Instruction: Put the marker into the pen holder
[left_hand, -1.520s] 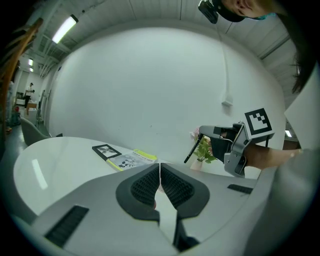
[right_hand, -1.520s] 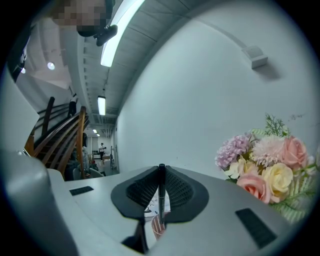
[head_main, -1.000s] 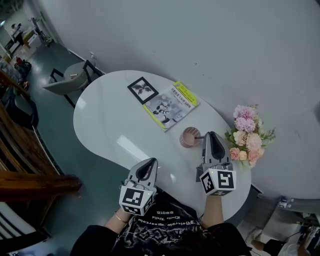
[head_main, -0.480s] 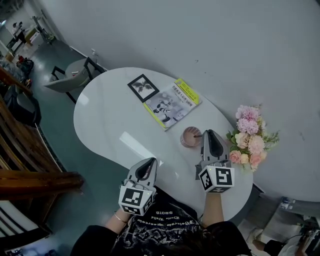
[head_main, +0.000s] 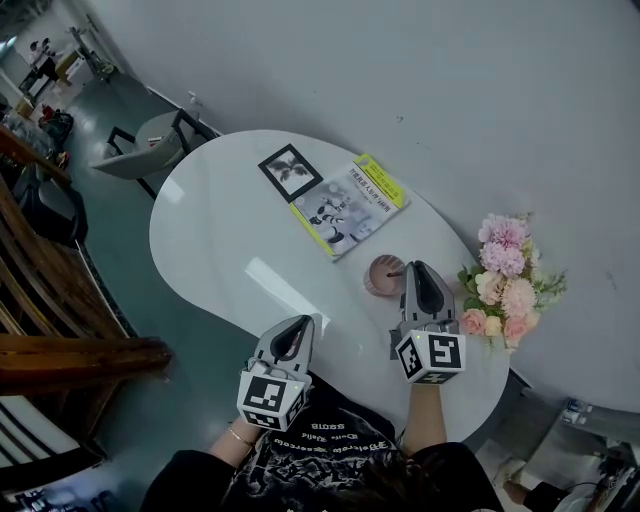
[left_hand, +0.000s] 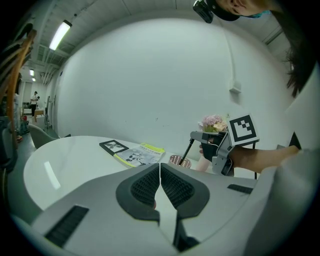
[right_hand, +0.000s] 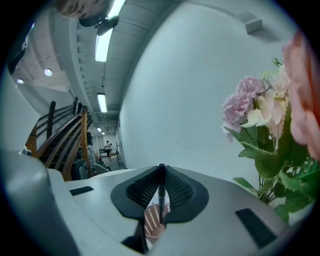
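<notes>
Black marker (right_hand: 161, 192) tip at pink pen holder (head_main: 381, 276)
Right gripper (head_main: 424, 270) pinches it; left gripper (head_main: 299, 322) jaws pressed together, empty.

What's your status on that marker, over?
Left tool shut, empty. Right tool shut on marker, tip at mouth of pen holder, not released. Close beside: flowers; nothing blocking.

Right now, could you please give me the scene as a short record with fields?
right gripper: shut on the slim black marker
left gripper: shut, empty
pink mesh pen holder: upright on the white oval table, marker's lower end at its mouth
other items: yellow-edged book, black-framed picture, pink flower bouquet
</notes>
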